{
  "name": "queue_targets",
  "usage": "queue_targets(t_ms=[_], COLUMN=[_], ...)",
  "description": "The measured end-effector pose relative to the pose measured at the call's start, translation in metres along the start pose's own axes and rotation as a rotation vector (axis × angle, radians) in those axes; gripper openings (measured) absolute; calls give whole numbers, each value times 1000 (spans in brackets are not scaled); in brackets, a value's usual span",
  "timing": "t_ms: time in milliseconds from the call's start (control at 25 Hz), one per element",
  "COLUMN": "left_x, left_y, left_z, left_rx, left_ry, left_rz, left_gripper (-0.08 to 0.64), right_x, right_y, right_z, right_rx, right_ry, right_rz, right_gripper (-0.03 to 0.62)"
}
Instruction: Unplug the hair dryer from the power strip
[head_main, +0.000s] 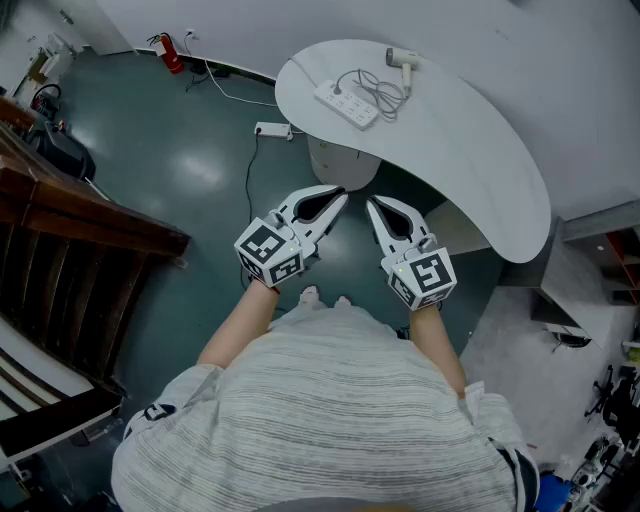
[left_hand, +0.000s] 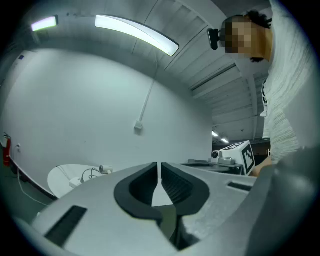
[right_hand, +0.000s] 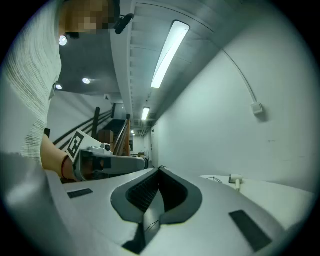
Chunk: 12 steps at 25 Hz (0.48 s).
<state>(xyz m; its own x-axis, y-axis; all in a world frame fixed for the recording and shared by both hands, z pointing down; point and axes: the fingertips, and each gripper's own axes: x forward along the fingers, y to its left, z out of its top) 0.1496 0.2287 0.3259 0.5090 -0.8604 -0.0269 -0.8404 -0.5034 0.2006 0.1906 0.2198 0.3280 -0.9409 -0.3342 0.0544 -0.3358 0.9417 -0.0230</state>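
The white hair dryer (head_main: 403, 60) lies on its side near the far edge of the white, curved counter (head_main: 470, 150), its handle pointing toward the person. Just beside it, on the near left, sits the white oblong power strip (head_main: 347, 104). The thin grey cable (head_main: 378, 92) lies in loose loops between the two and over the strip's right end. Whether the plug is seated in a socket is too small to tell.

Both tongs hang in the air on the near side of the counter, above the dark green floor (head_main: 190, 190), well apart from the dryer and the strip. The left tongs (head_main: 340, 196) and the right tongs (head_main: 372, 203) point forward, their tips angled toward each other and close together. The counter's pale round pedestal (head_main: 340, 162) stands just beyond them.

In the left gripper view the left tongs (left_hand: 160, 167) have their dark pads drawn together with nothing between them. The hair dryer (left_hand: 104, 169) and power strip (left_hand: 76, 182) show small and far off to the lower left, on the counter (left_hand: 57, 179). In the right gripper view the right tongs (right_hand: 159, 170) are likewise closed and empty, and the hair dryer (right_hand: 235, 179) lies off to the right on the counter (right_hand: 285, 192).

A second white power strip (head_main: 272, 130) lies on the floor under the counter's left end.
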Motion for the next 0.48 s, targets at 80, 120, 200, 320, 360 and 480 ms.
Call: queue_targets(t_ms=[80,120,200,320,360,480], left_x=[3,4,6,8,8,9], left_y=[-3,-4,-5,-6,-7,-7], left_z=[-1,-2,-2,-4,-5,-7], left_rx=[-6,-9,-12,-11,-12,-13], left_ry=[0,-1,-3,-5,-4,-4], left_rz=[7,10,18,29,32,42], left_gripper=[28,28,28,28,28,28], right_x=[-3,-5,-6,-6,-6,-6], right_y=[-1,-1,-2,-2,-2,-2], right_z=[-2,-3,-3,-6,-6,-5], right_rx=[6,8,12,12,11,9], right_ry=[3,4,3,0,0,-10], right_rz=[4,7,14,28,31,42], right_gripper=[25,25,25,25,25,25])
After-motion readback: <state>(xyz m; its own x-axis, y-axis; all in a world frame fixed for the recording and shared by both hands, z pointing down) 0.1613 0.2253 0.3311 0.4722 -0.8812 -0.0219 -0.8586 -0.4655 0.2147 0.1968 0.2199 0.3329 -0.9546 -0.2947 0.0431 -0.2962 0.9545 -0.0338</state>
